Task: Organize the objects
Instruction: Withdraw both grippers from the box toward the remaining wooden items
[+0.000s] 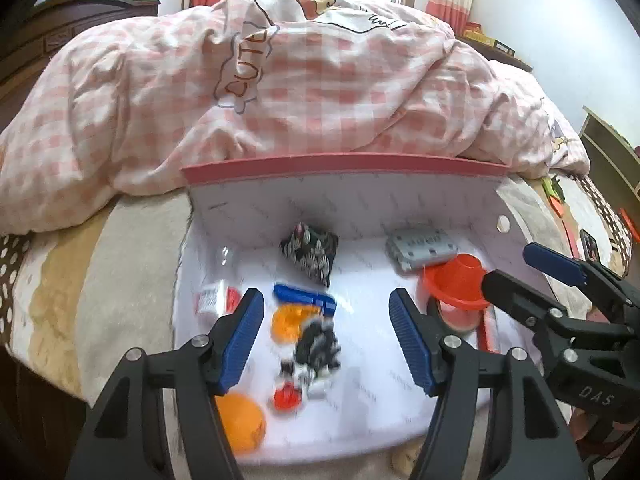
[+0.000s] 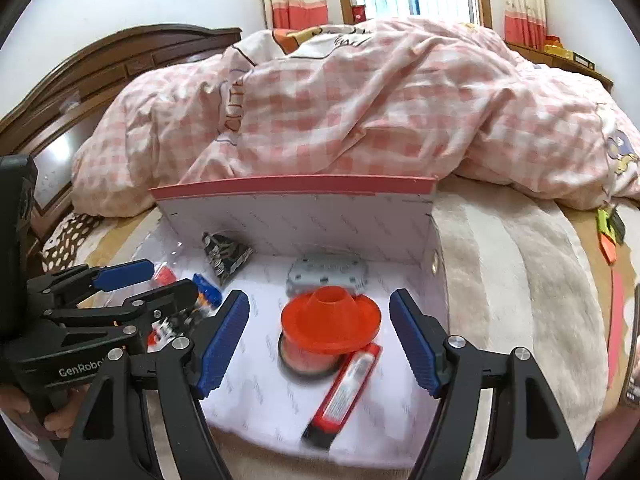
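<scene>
A white box with a pink rim lies open on the bed and holds small objects. My left gripper is open above a black-and-white toy, an orange piece and a blue clip. An orange ball lies by its left finger. My right gripper is open around an orange cone on a tape roll; a red tube lies beside it. A grey block and a patterned pouch sit at the back.
A pink checked duvet is heaped behind the box. A beige blanket covers the bed to the right. A small clear bottle with a red label lies at the box's left. A wooden headboard stands far left.
</scene>
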`<act>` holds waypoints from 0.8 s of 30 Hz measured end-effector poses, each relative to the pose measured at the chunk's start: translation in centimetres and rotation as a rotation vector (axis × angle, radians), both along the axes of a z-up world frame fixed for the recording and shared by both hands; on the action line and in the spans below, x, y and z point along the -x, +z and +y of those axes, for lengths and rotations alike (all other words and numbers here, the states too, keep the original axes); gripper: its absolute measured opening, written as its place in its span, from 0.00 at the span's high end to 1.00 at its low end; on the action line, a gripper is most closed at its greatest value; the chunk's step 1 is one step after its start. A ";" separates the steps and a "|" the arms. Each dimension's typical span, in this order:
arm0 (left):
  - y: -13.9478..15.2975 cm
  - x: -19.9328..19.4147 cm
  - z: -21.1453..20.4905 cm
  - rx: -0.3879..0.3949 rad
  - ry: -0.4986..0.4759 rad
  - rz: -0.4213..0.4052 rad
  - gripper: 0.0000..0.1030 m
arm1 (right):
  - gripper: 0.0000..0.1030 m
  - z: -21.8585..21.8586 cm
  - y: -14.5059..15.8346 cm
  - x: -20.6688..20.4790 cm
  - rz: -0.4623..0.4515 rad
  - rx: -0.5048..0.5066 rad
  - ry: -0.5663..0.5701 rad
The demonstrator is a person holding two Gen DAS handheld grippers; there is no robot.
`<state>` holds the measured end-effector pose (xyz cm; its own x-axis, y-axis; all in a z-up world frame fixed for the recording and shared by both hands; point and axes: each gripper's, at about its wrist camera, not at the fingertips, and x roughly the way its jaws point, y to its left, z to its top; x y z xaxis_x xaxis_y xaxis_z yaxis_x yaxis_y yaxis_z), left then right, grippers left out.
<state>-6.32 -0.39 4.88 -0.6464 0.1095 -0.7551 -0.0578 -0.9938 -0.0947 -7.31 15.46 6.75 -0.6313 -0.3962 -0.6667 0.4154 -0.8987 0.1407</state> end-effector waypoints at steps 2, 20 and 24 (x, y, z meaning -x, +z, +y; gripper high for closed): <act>0.4 -0.8 -0.5 -0.010 0.000 0.010 0.36 | 0.28 0.7 0.1 -1.4 0.016 0.018 0.001; -1.4 -9.2 1.0 -0.042 -0.089 0.067 0.36 | 0.28 3.9 -1.8 -8.9 0.067 0.078 0.057; -2.2 -10.1 2.5 -0.035 -0.138 0.078 0.36 | 0.28 4.1 -2.7 -9.9 0.042 0.079 0.068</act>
<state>3.80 2.09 2.65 -0.6796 0.2272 -0.6975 -0.2024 -0.9720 -0.1194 2.55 19.53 4.09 -0.6279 -0.4894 -0.6052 0.4819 -0.8551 0.1914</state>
